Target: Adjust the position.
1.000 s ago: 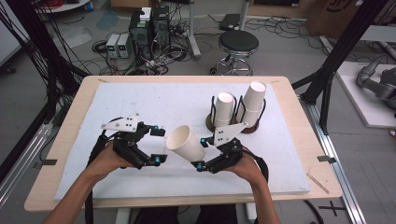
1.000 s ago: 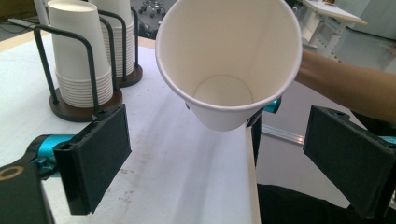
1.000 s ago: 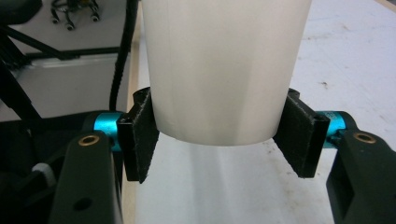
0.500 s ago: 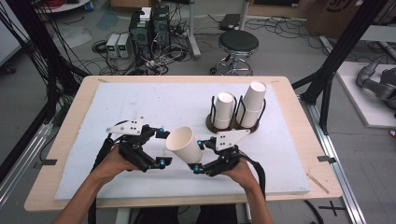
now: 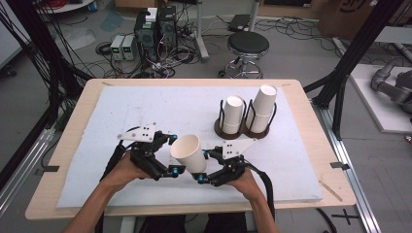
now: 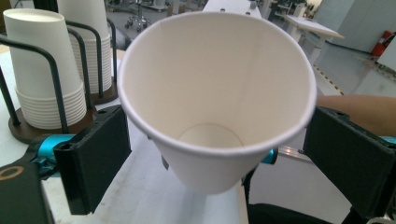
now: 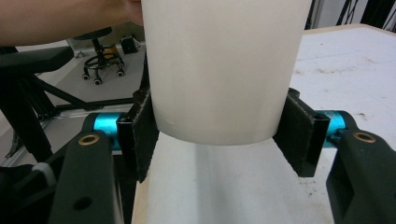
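A white paper cup (image 5: pixel 189 153) lies tilted in the air over the white mat, its mouth turned to the left. My right gripper (image 5: pixel 203 167) is shut on its base; in the right gripper view both pads press the cup (image 7: pixel 224 65) at the right gripper (image 7: pixel 219 135). My left gripper (image 5: pixel 175 154) closes on the wide rim. In the left gripper view I look into the cup (image 6: pixel 215 84), and the left gripper (image 6: pixel 217 135) has a pad touching each side of the rim.
A dark wire holder (image 5: pixel 245 130) at the back right of the mat (image 5: pixel 145 107) carries two stacks of white cups (image 5: pixel 262 109), seen also as cup stacks (image 6: pixel 42 70). The table's near edge lies just below both hands. A stool and cables are on the floor behind.
The right hand has sunk a little and the cup has come slightly down and left with it. The left hand has stayed where it was, and both grips are unchanged.
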Demonstrator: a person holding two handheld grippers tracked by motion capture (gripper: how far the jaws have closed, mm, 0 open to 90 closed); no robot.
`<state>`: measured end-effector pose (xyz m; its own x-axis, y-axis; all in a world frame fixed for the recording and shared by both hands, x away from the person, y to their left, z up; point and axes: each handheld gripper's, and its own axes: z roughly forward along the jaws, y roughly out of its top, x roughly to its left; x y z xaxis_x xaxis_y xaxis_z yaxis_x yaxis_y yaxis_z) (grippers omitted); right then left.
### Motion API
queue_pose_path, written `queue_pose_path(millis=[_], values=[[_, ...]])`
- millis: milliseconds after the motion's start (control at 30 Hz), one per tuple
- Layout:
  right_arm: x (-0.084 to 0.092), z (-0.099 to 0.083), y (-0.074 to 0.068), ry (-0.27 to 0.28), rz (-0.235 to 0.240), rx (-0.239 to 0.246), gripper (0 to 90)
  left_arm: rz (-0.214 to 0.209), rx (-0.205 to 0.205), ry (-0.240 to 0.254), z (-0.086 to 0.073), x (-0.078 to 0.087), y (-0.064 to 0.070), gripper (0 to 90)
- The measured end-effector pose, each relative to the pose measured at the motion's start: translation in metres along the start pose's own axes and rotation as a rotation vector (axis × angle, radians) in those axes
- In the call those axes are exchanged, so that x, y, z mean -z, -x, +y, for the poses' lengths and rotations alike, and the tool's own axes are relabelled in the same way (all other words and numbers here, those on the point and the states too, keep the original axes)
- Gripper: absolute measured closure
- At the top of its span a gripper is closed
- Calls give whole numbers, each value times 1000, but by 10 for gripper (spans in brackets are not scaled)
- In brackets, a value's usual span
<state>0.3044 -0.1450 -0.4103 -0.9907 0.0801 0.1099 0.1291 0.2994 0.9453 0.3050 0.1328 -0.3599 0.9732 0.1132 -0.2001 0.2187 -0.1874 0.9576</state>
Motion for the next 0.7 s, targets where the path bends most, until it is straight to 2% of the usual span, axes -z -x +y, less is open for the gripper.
queue_pose_path(millis=[33,333,467,700], values=[[-1,0,0,5,-3,11,371,-2,1,4,0,-1,0,74],[-4,0,-1,11,9,14,371,-26,13,15,0,-11,-1,87],[-5,-1,-1,9,17,20,371,-22,11,16,0,-14,-2,93],[-7,-1,-2,-1,14,22,371,-23,-1,9,0,-14,1,161]])
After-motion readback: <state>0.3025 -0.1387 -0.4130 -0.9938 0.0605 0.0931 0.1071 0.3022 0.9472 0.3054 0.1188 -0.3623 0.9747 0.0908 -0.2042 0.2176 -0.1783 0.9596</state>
